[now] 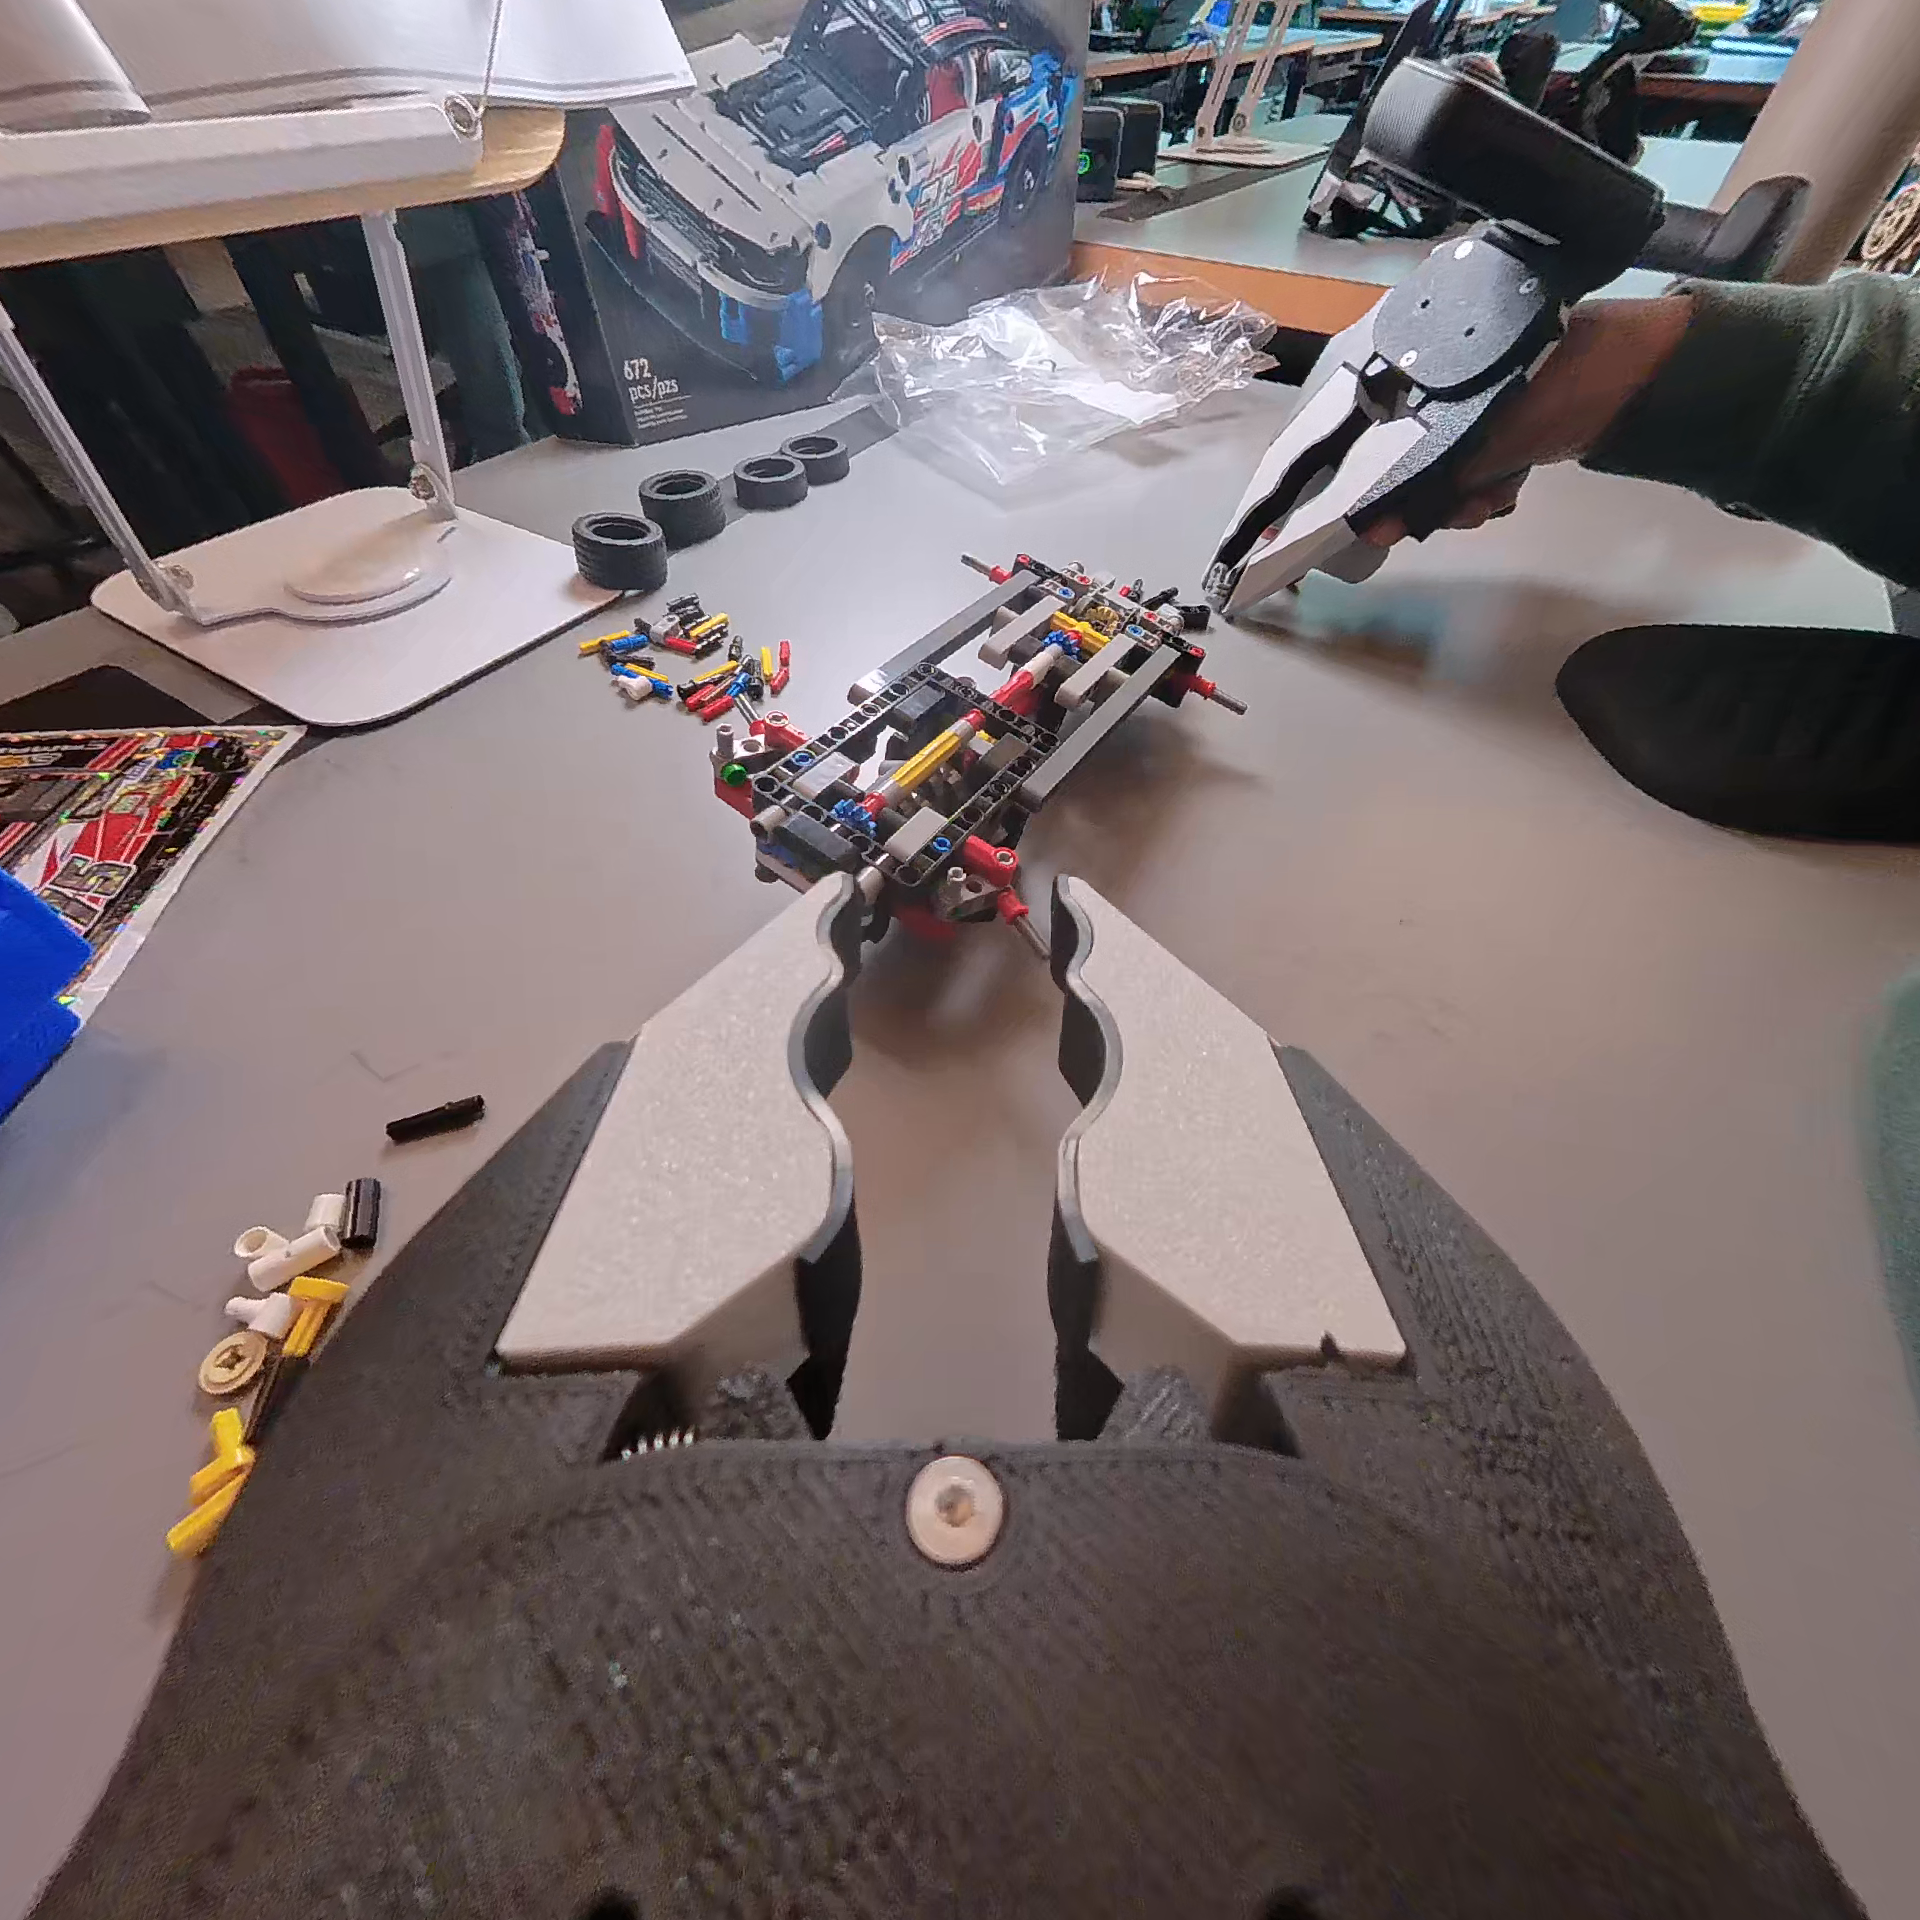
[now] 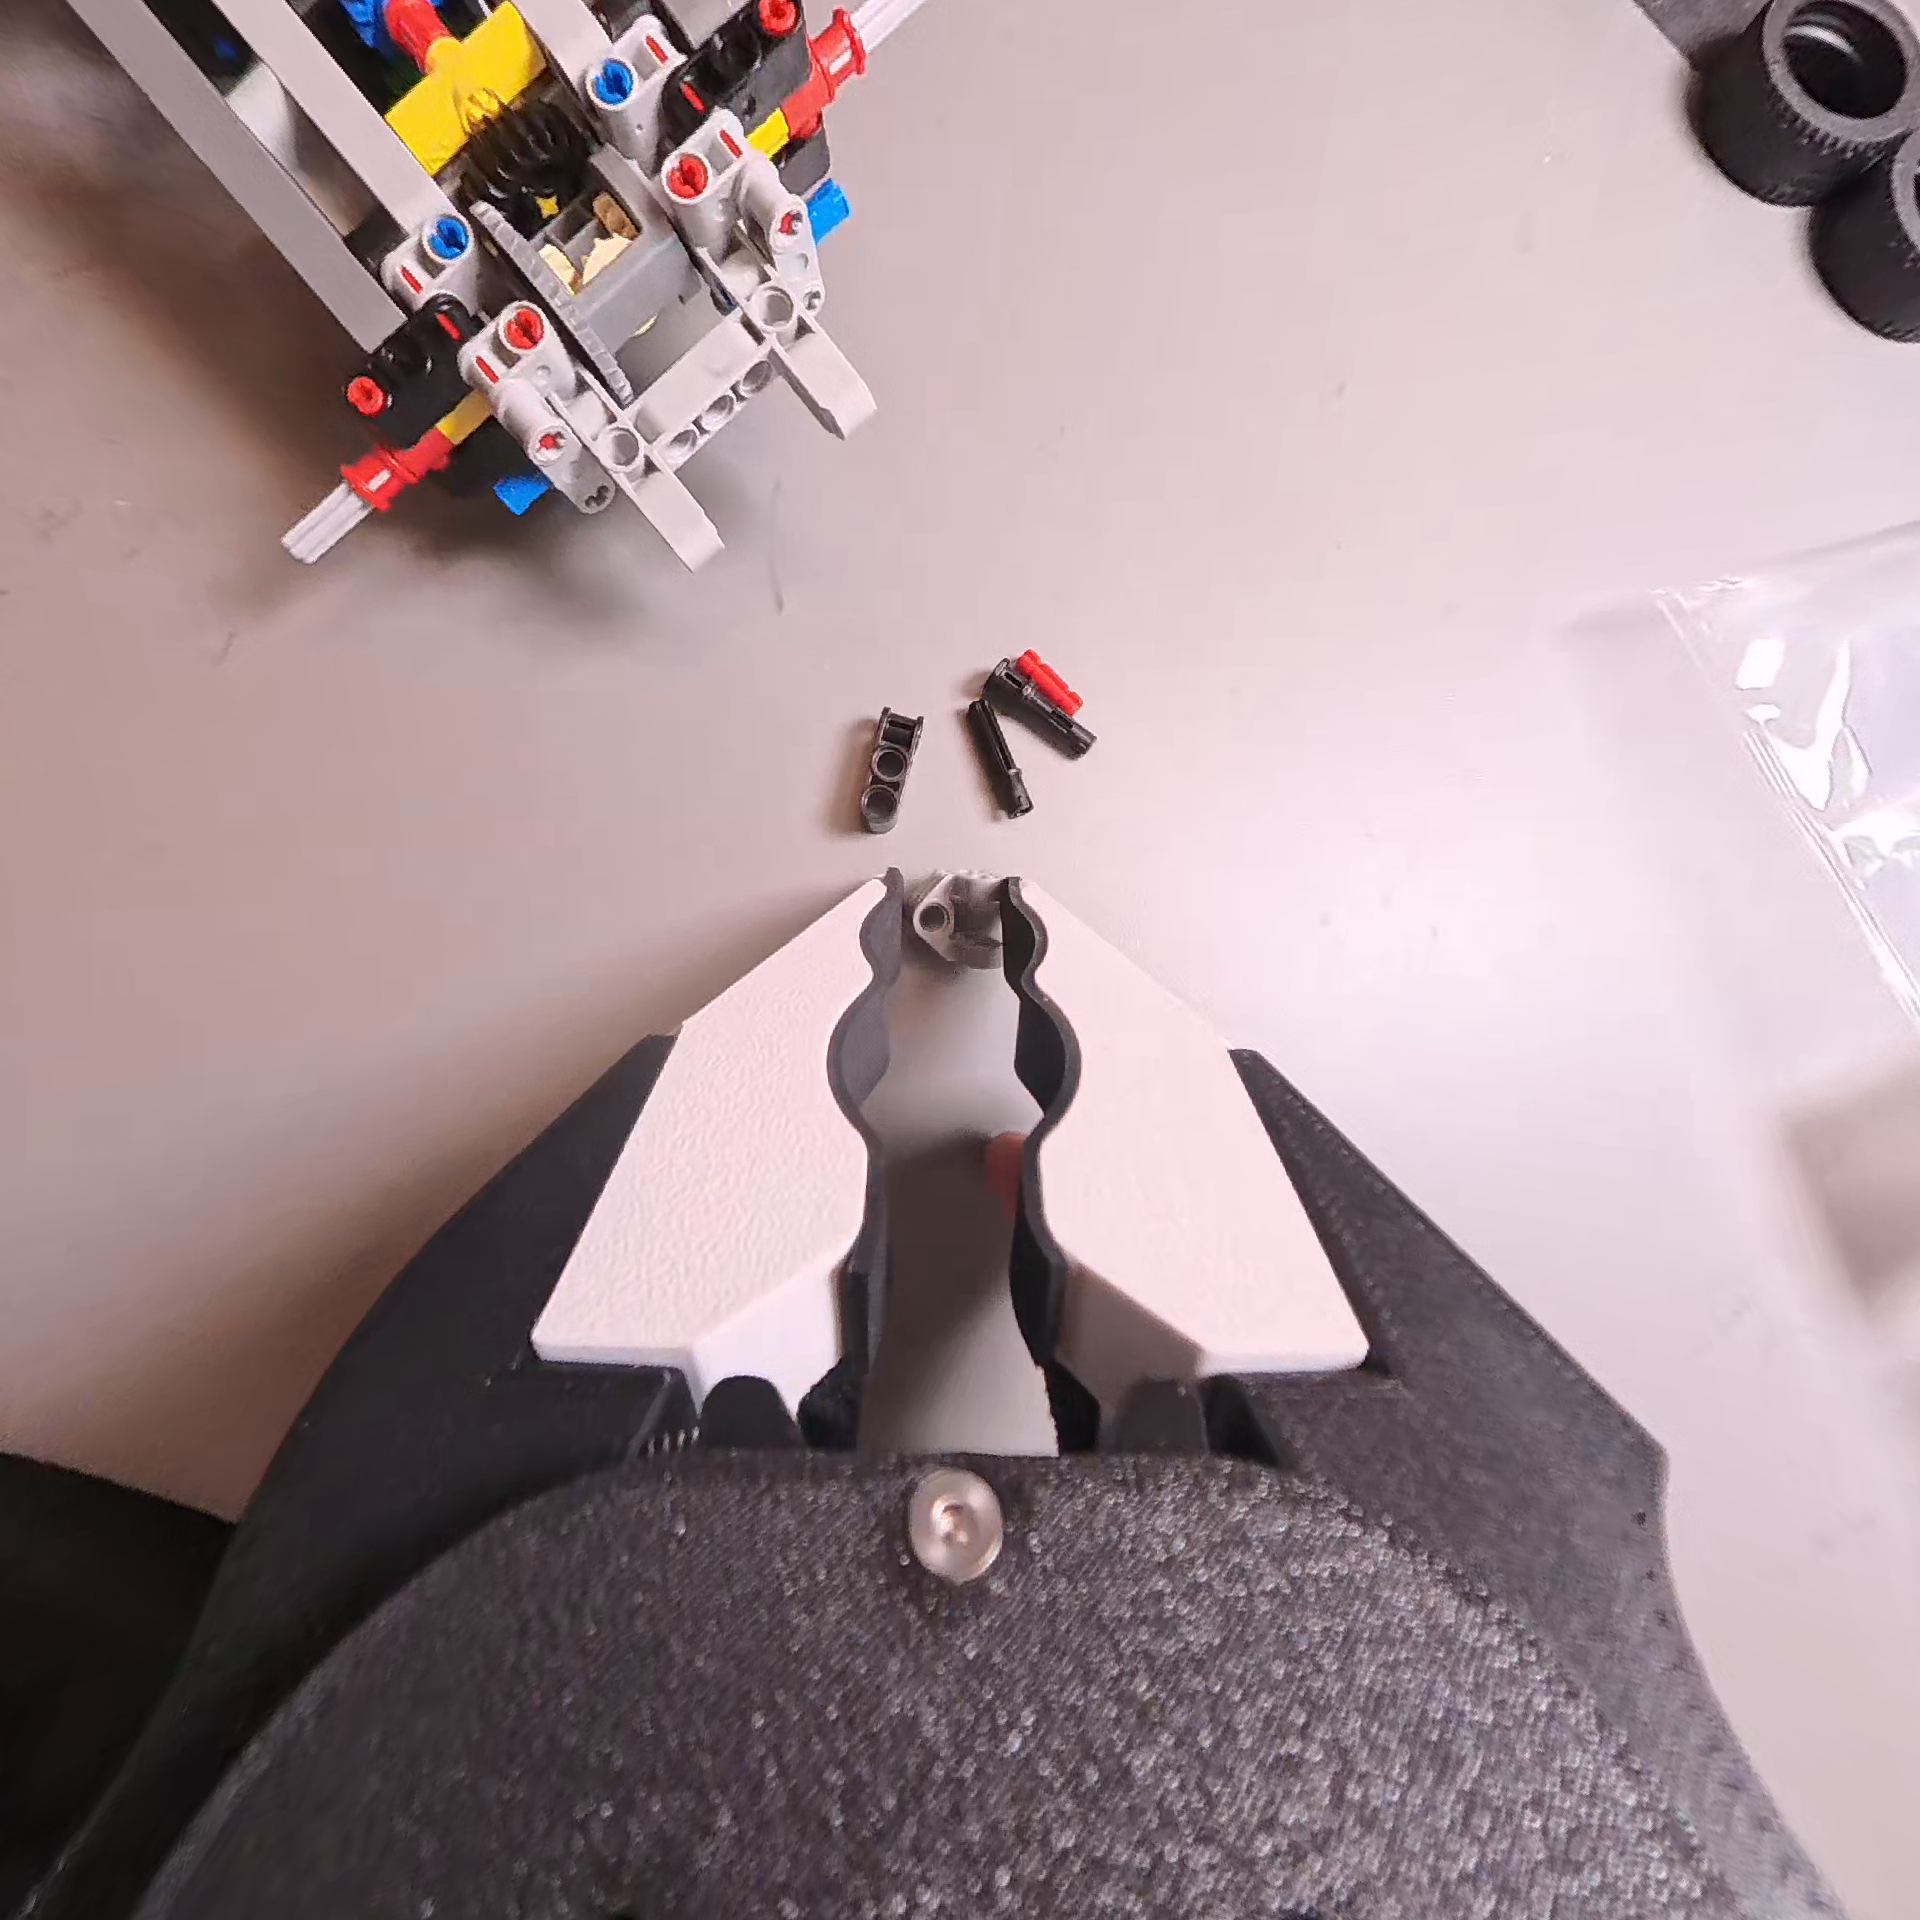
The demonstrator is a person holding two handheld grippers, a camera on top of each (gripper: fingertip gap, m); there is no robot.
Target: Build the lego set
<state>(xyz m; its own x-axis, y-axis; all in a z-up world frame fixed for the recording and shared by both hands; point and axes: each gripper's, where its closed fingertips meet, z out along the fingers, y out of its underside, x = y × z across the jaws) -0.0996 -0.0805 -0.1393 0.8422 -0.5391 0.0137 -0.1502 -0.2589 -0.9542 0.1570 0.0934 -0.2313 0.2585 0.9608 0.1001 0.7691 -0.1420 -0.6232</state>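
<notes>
The partly built lego chassis (image 1: pixel 966 727) lies on the grey table (image 1: pixel 1351 1039), running away from me. My left gripper (image 1: pixel 956 899) is open, its tips on either side of the chassis's near end. My right gripper (image 2: pixel 951 904) is shut on a small light grey lego piece (image 2: pixel 945 914), low over the table. It also shows in the left wrist view (image 1: pixel 1226 592), tips down beside the chassis's far end. In the right wrist view that end of the chassis (image 2: pixel 582 239) is at the upper left. A black connector (image 2: pixel 891 769) and black and red pins (image 2: pixel 1039 707) lie just beyond the tips.
Several black tyres (image 1: pixel 686 509) and a heap of coloured pins (image 1: pixel 686 655) lie left of the chassis. The set's box (image 1: pixel 831 208), a clear bag (image 1: pixel 1060 364), a lamp base (image 1: pixel 343 592) and a sticker sheet (image 1: pixel 104 810) are around. Small white and yellow parts (image 1: pixel 281 1278) lie near left. One gripper's finger ends stand about 35 cm off the other's.
</notes>
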